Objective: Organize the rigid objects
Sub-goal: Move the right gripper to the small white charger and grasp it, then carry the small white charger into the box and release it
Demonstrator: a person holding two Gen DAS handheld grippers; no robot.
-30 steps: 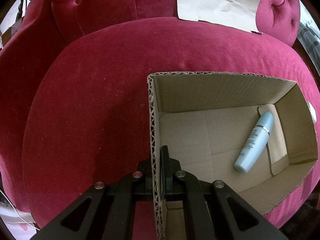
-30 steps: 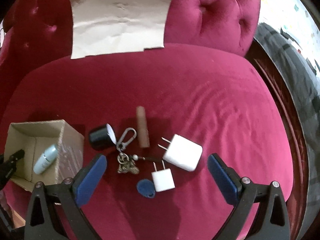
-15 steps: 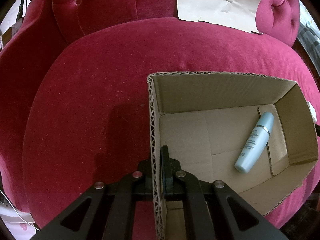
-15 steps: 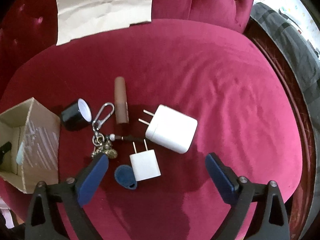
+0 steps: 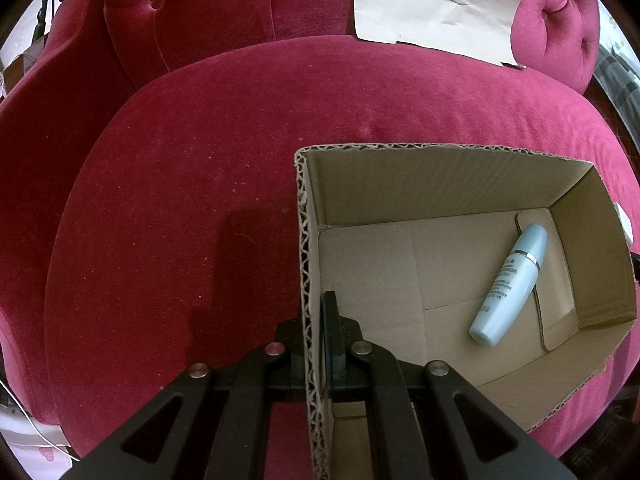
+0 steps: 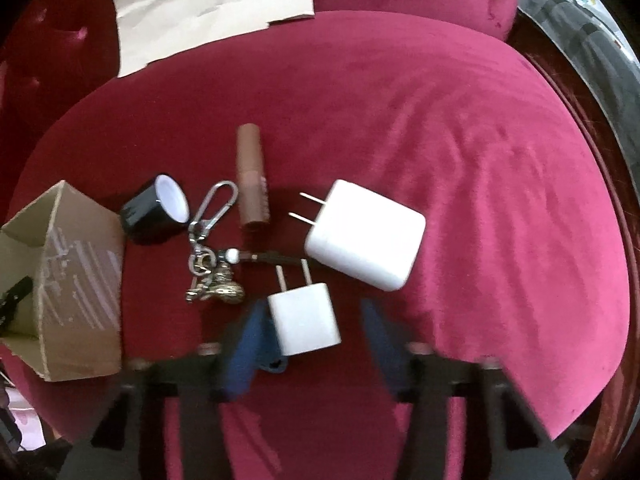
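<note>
My left hand-held gripper [image 5: 316,320] pinching cardboard box [image 5: 436,184] wall, jaws clamped tight; blue tube [image 5: 508,284] lying inside. My right hand-held gripper [image 6: 312,320] just been closing around small white charger [image 6: 304,318] on red cushion [image 6: 460,140]; right pad not touching. Large charger [image 6: 366,234] just beyond.

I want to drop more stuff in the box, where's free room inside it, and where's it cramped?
Inside the cardboard box, the floor between the wall the left gripper clamps and the pale blue bottle is bare. It is crowded outside: small white charger, large white charger, keychain, black jar cluster.
</note>
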